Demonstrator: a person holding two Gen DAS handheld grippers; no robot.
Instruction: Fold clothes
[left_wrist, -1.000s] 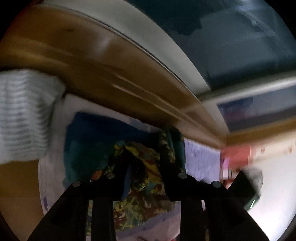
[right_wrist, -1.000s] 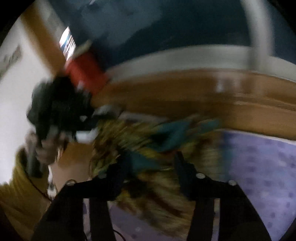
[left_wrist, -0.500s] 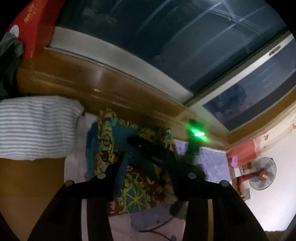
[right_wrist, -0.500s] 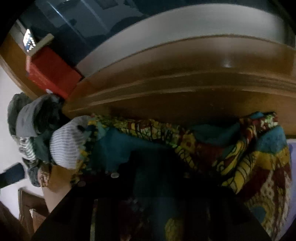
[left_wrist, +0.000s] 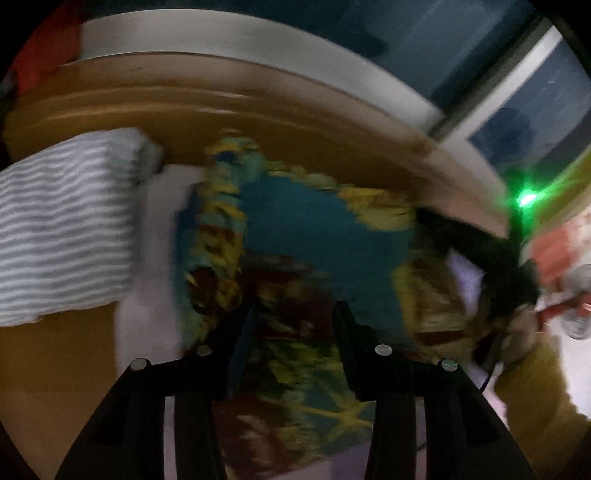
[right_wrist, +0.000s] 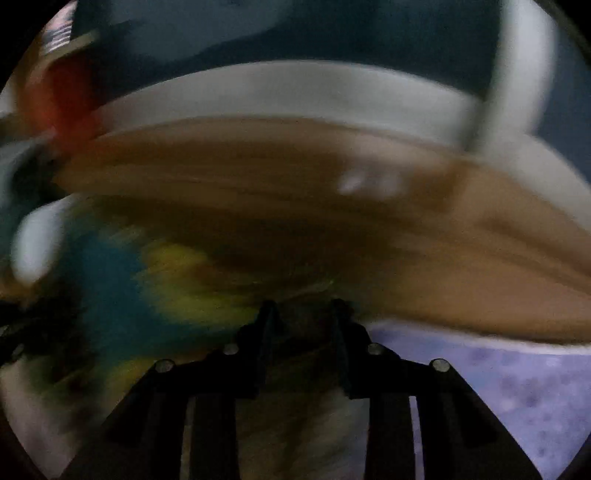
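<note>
Windowsill (left_wrist: 258, 107) of brown wood spans both views under a pale frame and dark glass; we take it as our landmark. Below the sill lies a light sheet with faint purple dots (right_wrist: 517, 387), clearest at lower right in the right wrist view. On that sheet, just under the sill, sits the patterned garment (left_wrist: 317, 236), teal with yellow and dark red print, bunched rather than flat; everything is motion-blurred, so we cannot read its folds. Left of the garment, touching the sill's lower edge, we note a folded grey-and-white striped cloth (left_wrist: 62, 229). Left gripper (left_wrist: 293, 321) points down at the garment, its two black fingers standing apart with printed cloth showing between them; we see neither finger pressing on the fabric. Right gripper (right_wrist: 303, 314) aims at the sill's underside, near the garment's yellow-teal edge (right_wrist: 170, 273). Its fingers sit closer together with dim, blurred cloth in the gap; we cannot tell whether they pinch it. At far right in the left wrist view, below the sill's end, the other handset shows a green light (left_wrist: 526, 199) above a mustard sleeve (left_wrist: 532, 398).
</note>
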